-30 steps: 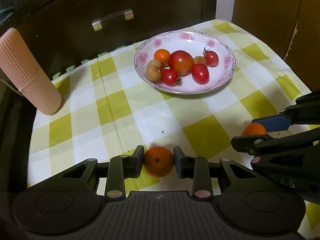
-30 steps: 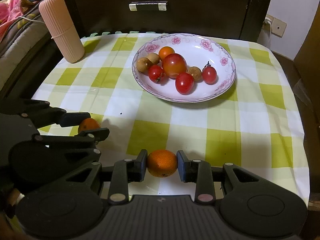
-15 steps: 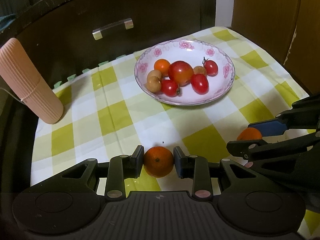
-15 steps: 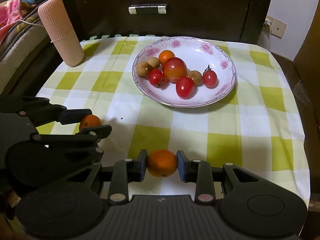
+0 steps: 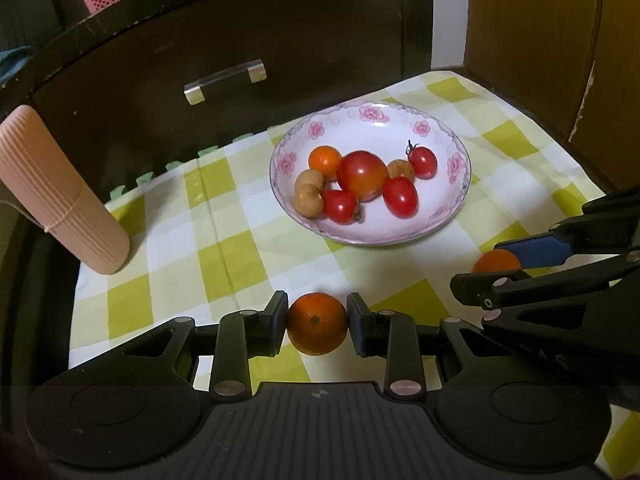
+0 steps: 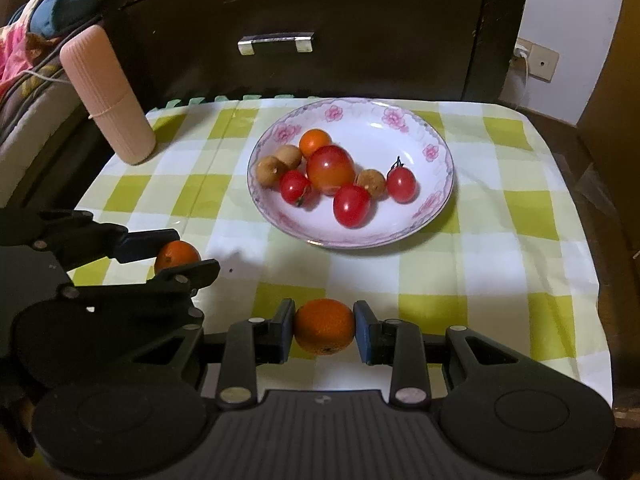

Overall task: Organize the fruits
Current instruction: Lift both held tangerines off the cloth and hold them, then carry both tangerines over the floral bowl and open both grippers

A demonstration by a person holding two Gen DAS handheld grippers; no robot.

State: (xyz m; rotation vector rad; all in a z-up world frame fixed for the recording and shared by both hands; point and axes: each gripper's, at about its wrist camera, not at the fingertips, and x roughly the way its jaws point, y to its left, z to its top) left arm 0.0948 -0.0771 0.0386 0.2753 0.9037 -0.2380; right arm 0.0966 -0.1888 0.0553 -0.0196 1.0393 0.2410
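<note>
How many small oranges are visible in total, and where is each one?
3. One orange is held in the left gripper, one in the right gripper, and one lies in the plate. Others may be hidden.

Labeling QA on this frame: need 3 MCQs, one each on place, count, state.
1. Where does the pink cylinder stand?
A. in the plate
B. on the cloth's far left corner
C. between the tools

2. How many red tomatoes lie in the plate?
A. two
B. four
C. six

3. What state is the right tool in?
A. open over the plate
B. shut on nothing
C. shut on an orange

Key:
1 B: it stands on the checked cloth at the far left, apart from the plate.
2 B: one large and three small ones show.
3 C: its fingers press both sides of the right orange; the left tool likewise grips the left orange.
</note>
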